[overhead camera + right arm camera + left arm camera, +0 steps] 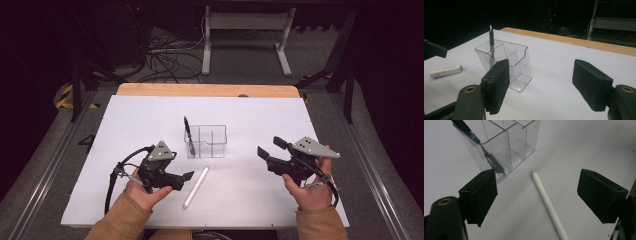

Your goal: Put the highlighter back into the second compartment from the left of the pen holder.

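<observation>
A clear plastic holder [212, 142] with several compartments stands at the middle of the white table [150, 115]. A black pen [188, 134] leans upright in its left compartment. A white pen [195, 187] lies flat in front of the holder. My left gripper [186, 178] is just left of the white pen, open. In the left gripper view the white pen [547, 203] lies on the table between the wide jaws, and neither pad touches it. My right gripper [270, 147] hovers open and empty to the right of the holder [506, 67], pointing toward it.
The white board lies on a wooden tabletop [210, 90] whose far edge shows beyond it. Bare white surface surrounds the holder on all sides. Cables [165, 60] and a white desk frame [245, 40] are on the floor behind the table.
</observation>
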A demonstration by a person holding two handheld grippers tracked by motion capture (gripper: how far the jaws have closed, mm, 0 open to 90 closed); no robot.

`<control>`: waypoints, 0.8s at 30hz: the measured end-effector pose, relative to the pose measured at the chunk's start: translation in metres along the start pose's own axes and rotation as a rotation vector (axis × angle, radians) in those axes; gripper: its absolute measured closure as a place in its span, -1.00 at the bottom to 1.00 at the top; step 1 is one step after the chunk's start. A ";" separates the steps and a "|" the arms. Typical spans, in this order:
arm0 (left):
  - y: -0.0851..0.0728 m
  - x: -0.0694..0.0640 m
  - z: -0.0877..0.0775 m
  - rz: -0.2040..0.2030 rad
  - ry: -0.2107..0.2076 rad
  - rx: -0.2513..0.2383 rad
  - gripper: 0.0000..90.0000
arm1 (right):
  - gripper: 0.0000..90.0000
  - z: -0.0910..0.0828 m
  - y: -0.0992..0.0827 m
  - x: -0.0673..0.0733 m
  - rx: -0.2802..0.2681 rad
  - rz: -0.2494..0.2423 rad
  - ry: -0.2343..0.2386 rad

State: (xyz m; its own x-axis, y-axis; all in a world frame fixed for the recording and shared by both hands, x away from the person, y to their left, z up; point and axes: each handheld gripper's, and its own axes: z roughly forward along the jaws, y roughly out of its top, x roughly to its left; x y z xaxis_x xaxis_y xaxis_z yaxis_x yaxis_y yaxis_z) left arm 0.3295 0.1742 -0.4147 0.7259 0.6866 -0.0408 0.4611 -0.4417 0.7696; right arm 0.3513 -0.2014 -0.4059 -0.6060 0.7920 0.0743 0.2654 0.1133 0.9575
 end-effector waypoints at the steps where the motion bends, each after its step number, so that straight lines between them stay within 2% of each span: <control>1: 0.001 0.000 0.002 0.000 0.002 0.008 -0.62 | -0.31 -0.001 0.000 -0.001 0.000 0.002 -0.004; 4: 0.004 0.000 0.010 -0.014 -0.009 0.049 -0.57 | -0.31 -0.002 0.000 -0.001 -0.006 0.015 -0.004; 8: 0.009 -0.001 0.019 -0.022 -0.012 0.078 -0.57 | -0.32 -0.002 0.000 -0.001 -0.007 0.018 -0.006; 13: 0.014 -0.003 0.026 -0.005 -0.027 0.116 -0.50 | -0.32 -0.003 0.000 -0.002 -0.011 0.032 0.004; 24: 0.020 -0.011 0.045 0.015 -0.021 0.152 -0.41 | -0.34 -0.003 0.001 -0.001 -0.019 0.045 0.017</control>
State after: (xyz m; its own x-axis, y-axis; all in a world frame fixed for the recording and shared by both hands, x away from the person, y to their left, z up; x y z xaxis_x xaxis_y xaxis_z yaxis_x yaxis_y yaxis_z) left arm 0.3533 0.1318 -0.4274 0.7431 0.6677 -0.0443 0.5208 -0.5354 0.6649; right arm 0.3497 -0.2038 -0.4046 -0.6065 0.7856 0.1224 0.2788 0.0660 0.9581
